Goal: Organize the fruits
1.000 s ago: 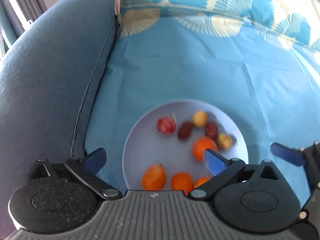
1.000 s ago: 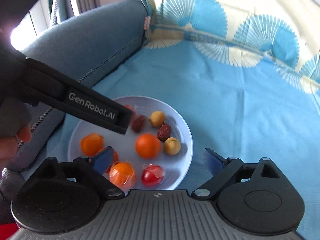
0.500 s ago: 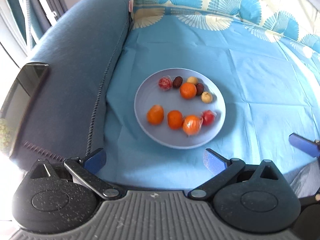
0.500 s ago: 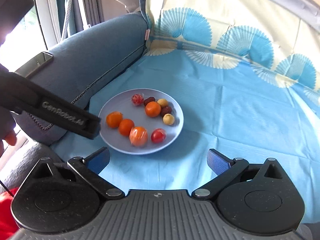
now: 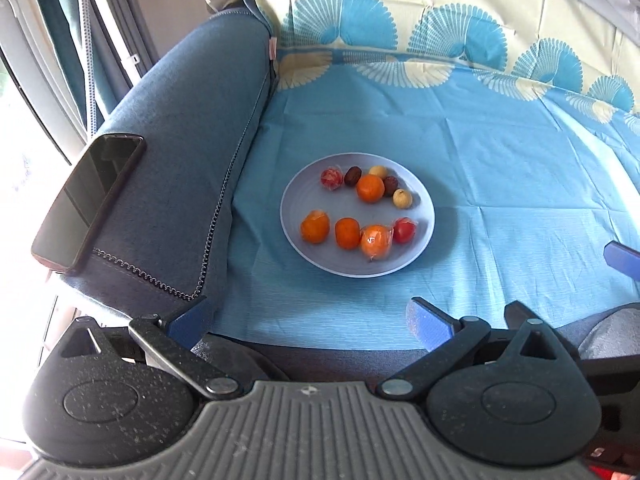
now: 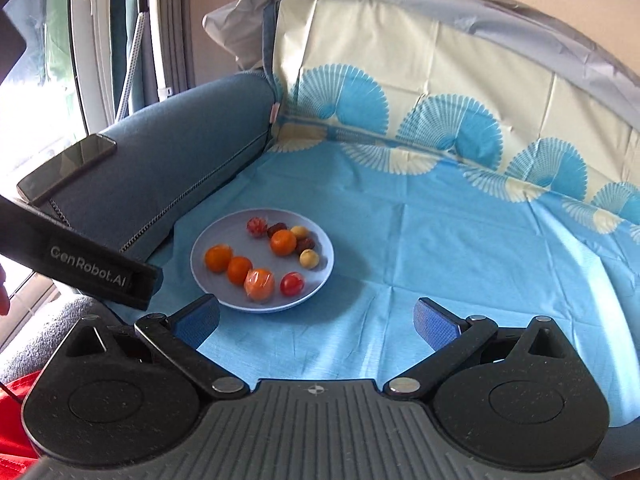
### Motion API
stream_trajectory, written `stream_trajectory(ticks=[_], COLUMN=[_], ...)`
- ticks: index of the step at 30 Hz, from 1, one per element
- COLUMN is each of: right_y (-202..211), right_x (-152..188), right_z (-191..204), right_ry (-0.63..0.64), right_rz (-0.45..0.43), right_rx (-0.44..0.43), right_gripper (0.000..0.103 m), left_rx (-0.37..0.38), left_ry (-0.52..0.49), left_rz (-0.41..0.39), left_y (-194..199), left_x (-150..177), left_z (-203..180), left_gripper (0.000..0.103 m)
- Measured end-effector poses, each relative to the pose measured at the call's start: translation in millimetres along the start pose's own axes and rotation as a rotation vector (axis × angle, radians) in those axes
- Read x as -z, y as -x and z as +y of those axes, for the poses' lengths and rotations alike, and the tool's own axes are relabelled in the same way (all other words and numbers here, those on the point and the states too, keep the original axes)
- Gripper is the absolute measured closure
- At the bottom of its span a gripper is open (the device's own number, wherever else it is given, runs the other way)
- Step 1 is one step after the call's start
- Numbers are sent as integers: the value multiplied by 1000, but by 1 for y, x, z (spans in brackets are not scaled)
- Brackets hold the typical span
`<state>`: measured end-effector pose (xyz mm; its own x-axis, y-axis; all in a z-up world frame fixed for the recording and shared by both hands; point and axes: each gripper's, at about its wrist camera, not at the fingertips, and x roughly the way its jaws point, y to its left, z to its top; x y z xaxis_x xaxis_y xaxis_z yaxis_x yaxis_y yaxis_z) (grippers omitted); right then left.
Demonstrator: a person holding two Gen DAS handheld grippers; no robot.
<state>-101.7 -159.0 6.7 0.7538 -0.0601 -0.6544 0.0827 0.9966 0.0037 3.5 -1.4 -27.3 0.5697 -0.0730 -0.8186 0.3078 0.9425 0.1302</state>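
A pale blue plate (image 5: 296, 200) (image 6: 208, 272) rests on the blue cloth of a sofa seat and holds several small fruits. Among them are an orange (image 5: 370, 188) (image 6: 283, 242), a wrapped orange (image 5: 376, 241) (image 6: 260, 283), a red tomato (image 5: 404, 230) (image 6: 291, 283), dark dates and pale round fruits. My left gripper (image 5: 308, 320) hovers open near the seat's front edge, well short of the plate, with nothing between its fingers. My right gripper (image 6: 316, 320) is open too, empty, just in front of the plate. The left gripper's body (image 6: 100, 276) crosses the right wrist view at the left.
A blue sofa armrest (image 5: 180, 152) rises left of the plate, with a black phone (image 5: 88, 200) lying on top. The patterned cloth climbs the backrest (image 6: 440, 92) behind. A window and curtains stand at far left. The right gripper's blue fingertip (image 5: 622, 258) shows at the right edge.
Both grippers have pulled back and up from over the plate, so the plate now looks smaller and farther. The phone and armrest top have come into view. The fruits stay put.
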Motion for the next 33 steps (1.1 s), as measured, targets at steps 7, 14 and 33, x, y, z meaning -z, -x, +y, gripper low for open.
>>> stream_trajectory(ticks=[7,14,33], right_y=[10,12,10], right_x=[-3,-3,-7], right_z=[4,9,11], right_ry=[7,25,25], right_rz=[-25,-25,-28], right_rx=[8,7,3], right_gripper=[1,1,1], left_rx=[-9,-28,-20], left_ry=[18,2,18], left_rz=[-41,-61,-50], left_y=[9,10,6], left_x=[2,4,4], left_z=[6,6,11], left_gripper=[0,0,0])
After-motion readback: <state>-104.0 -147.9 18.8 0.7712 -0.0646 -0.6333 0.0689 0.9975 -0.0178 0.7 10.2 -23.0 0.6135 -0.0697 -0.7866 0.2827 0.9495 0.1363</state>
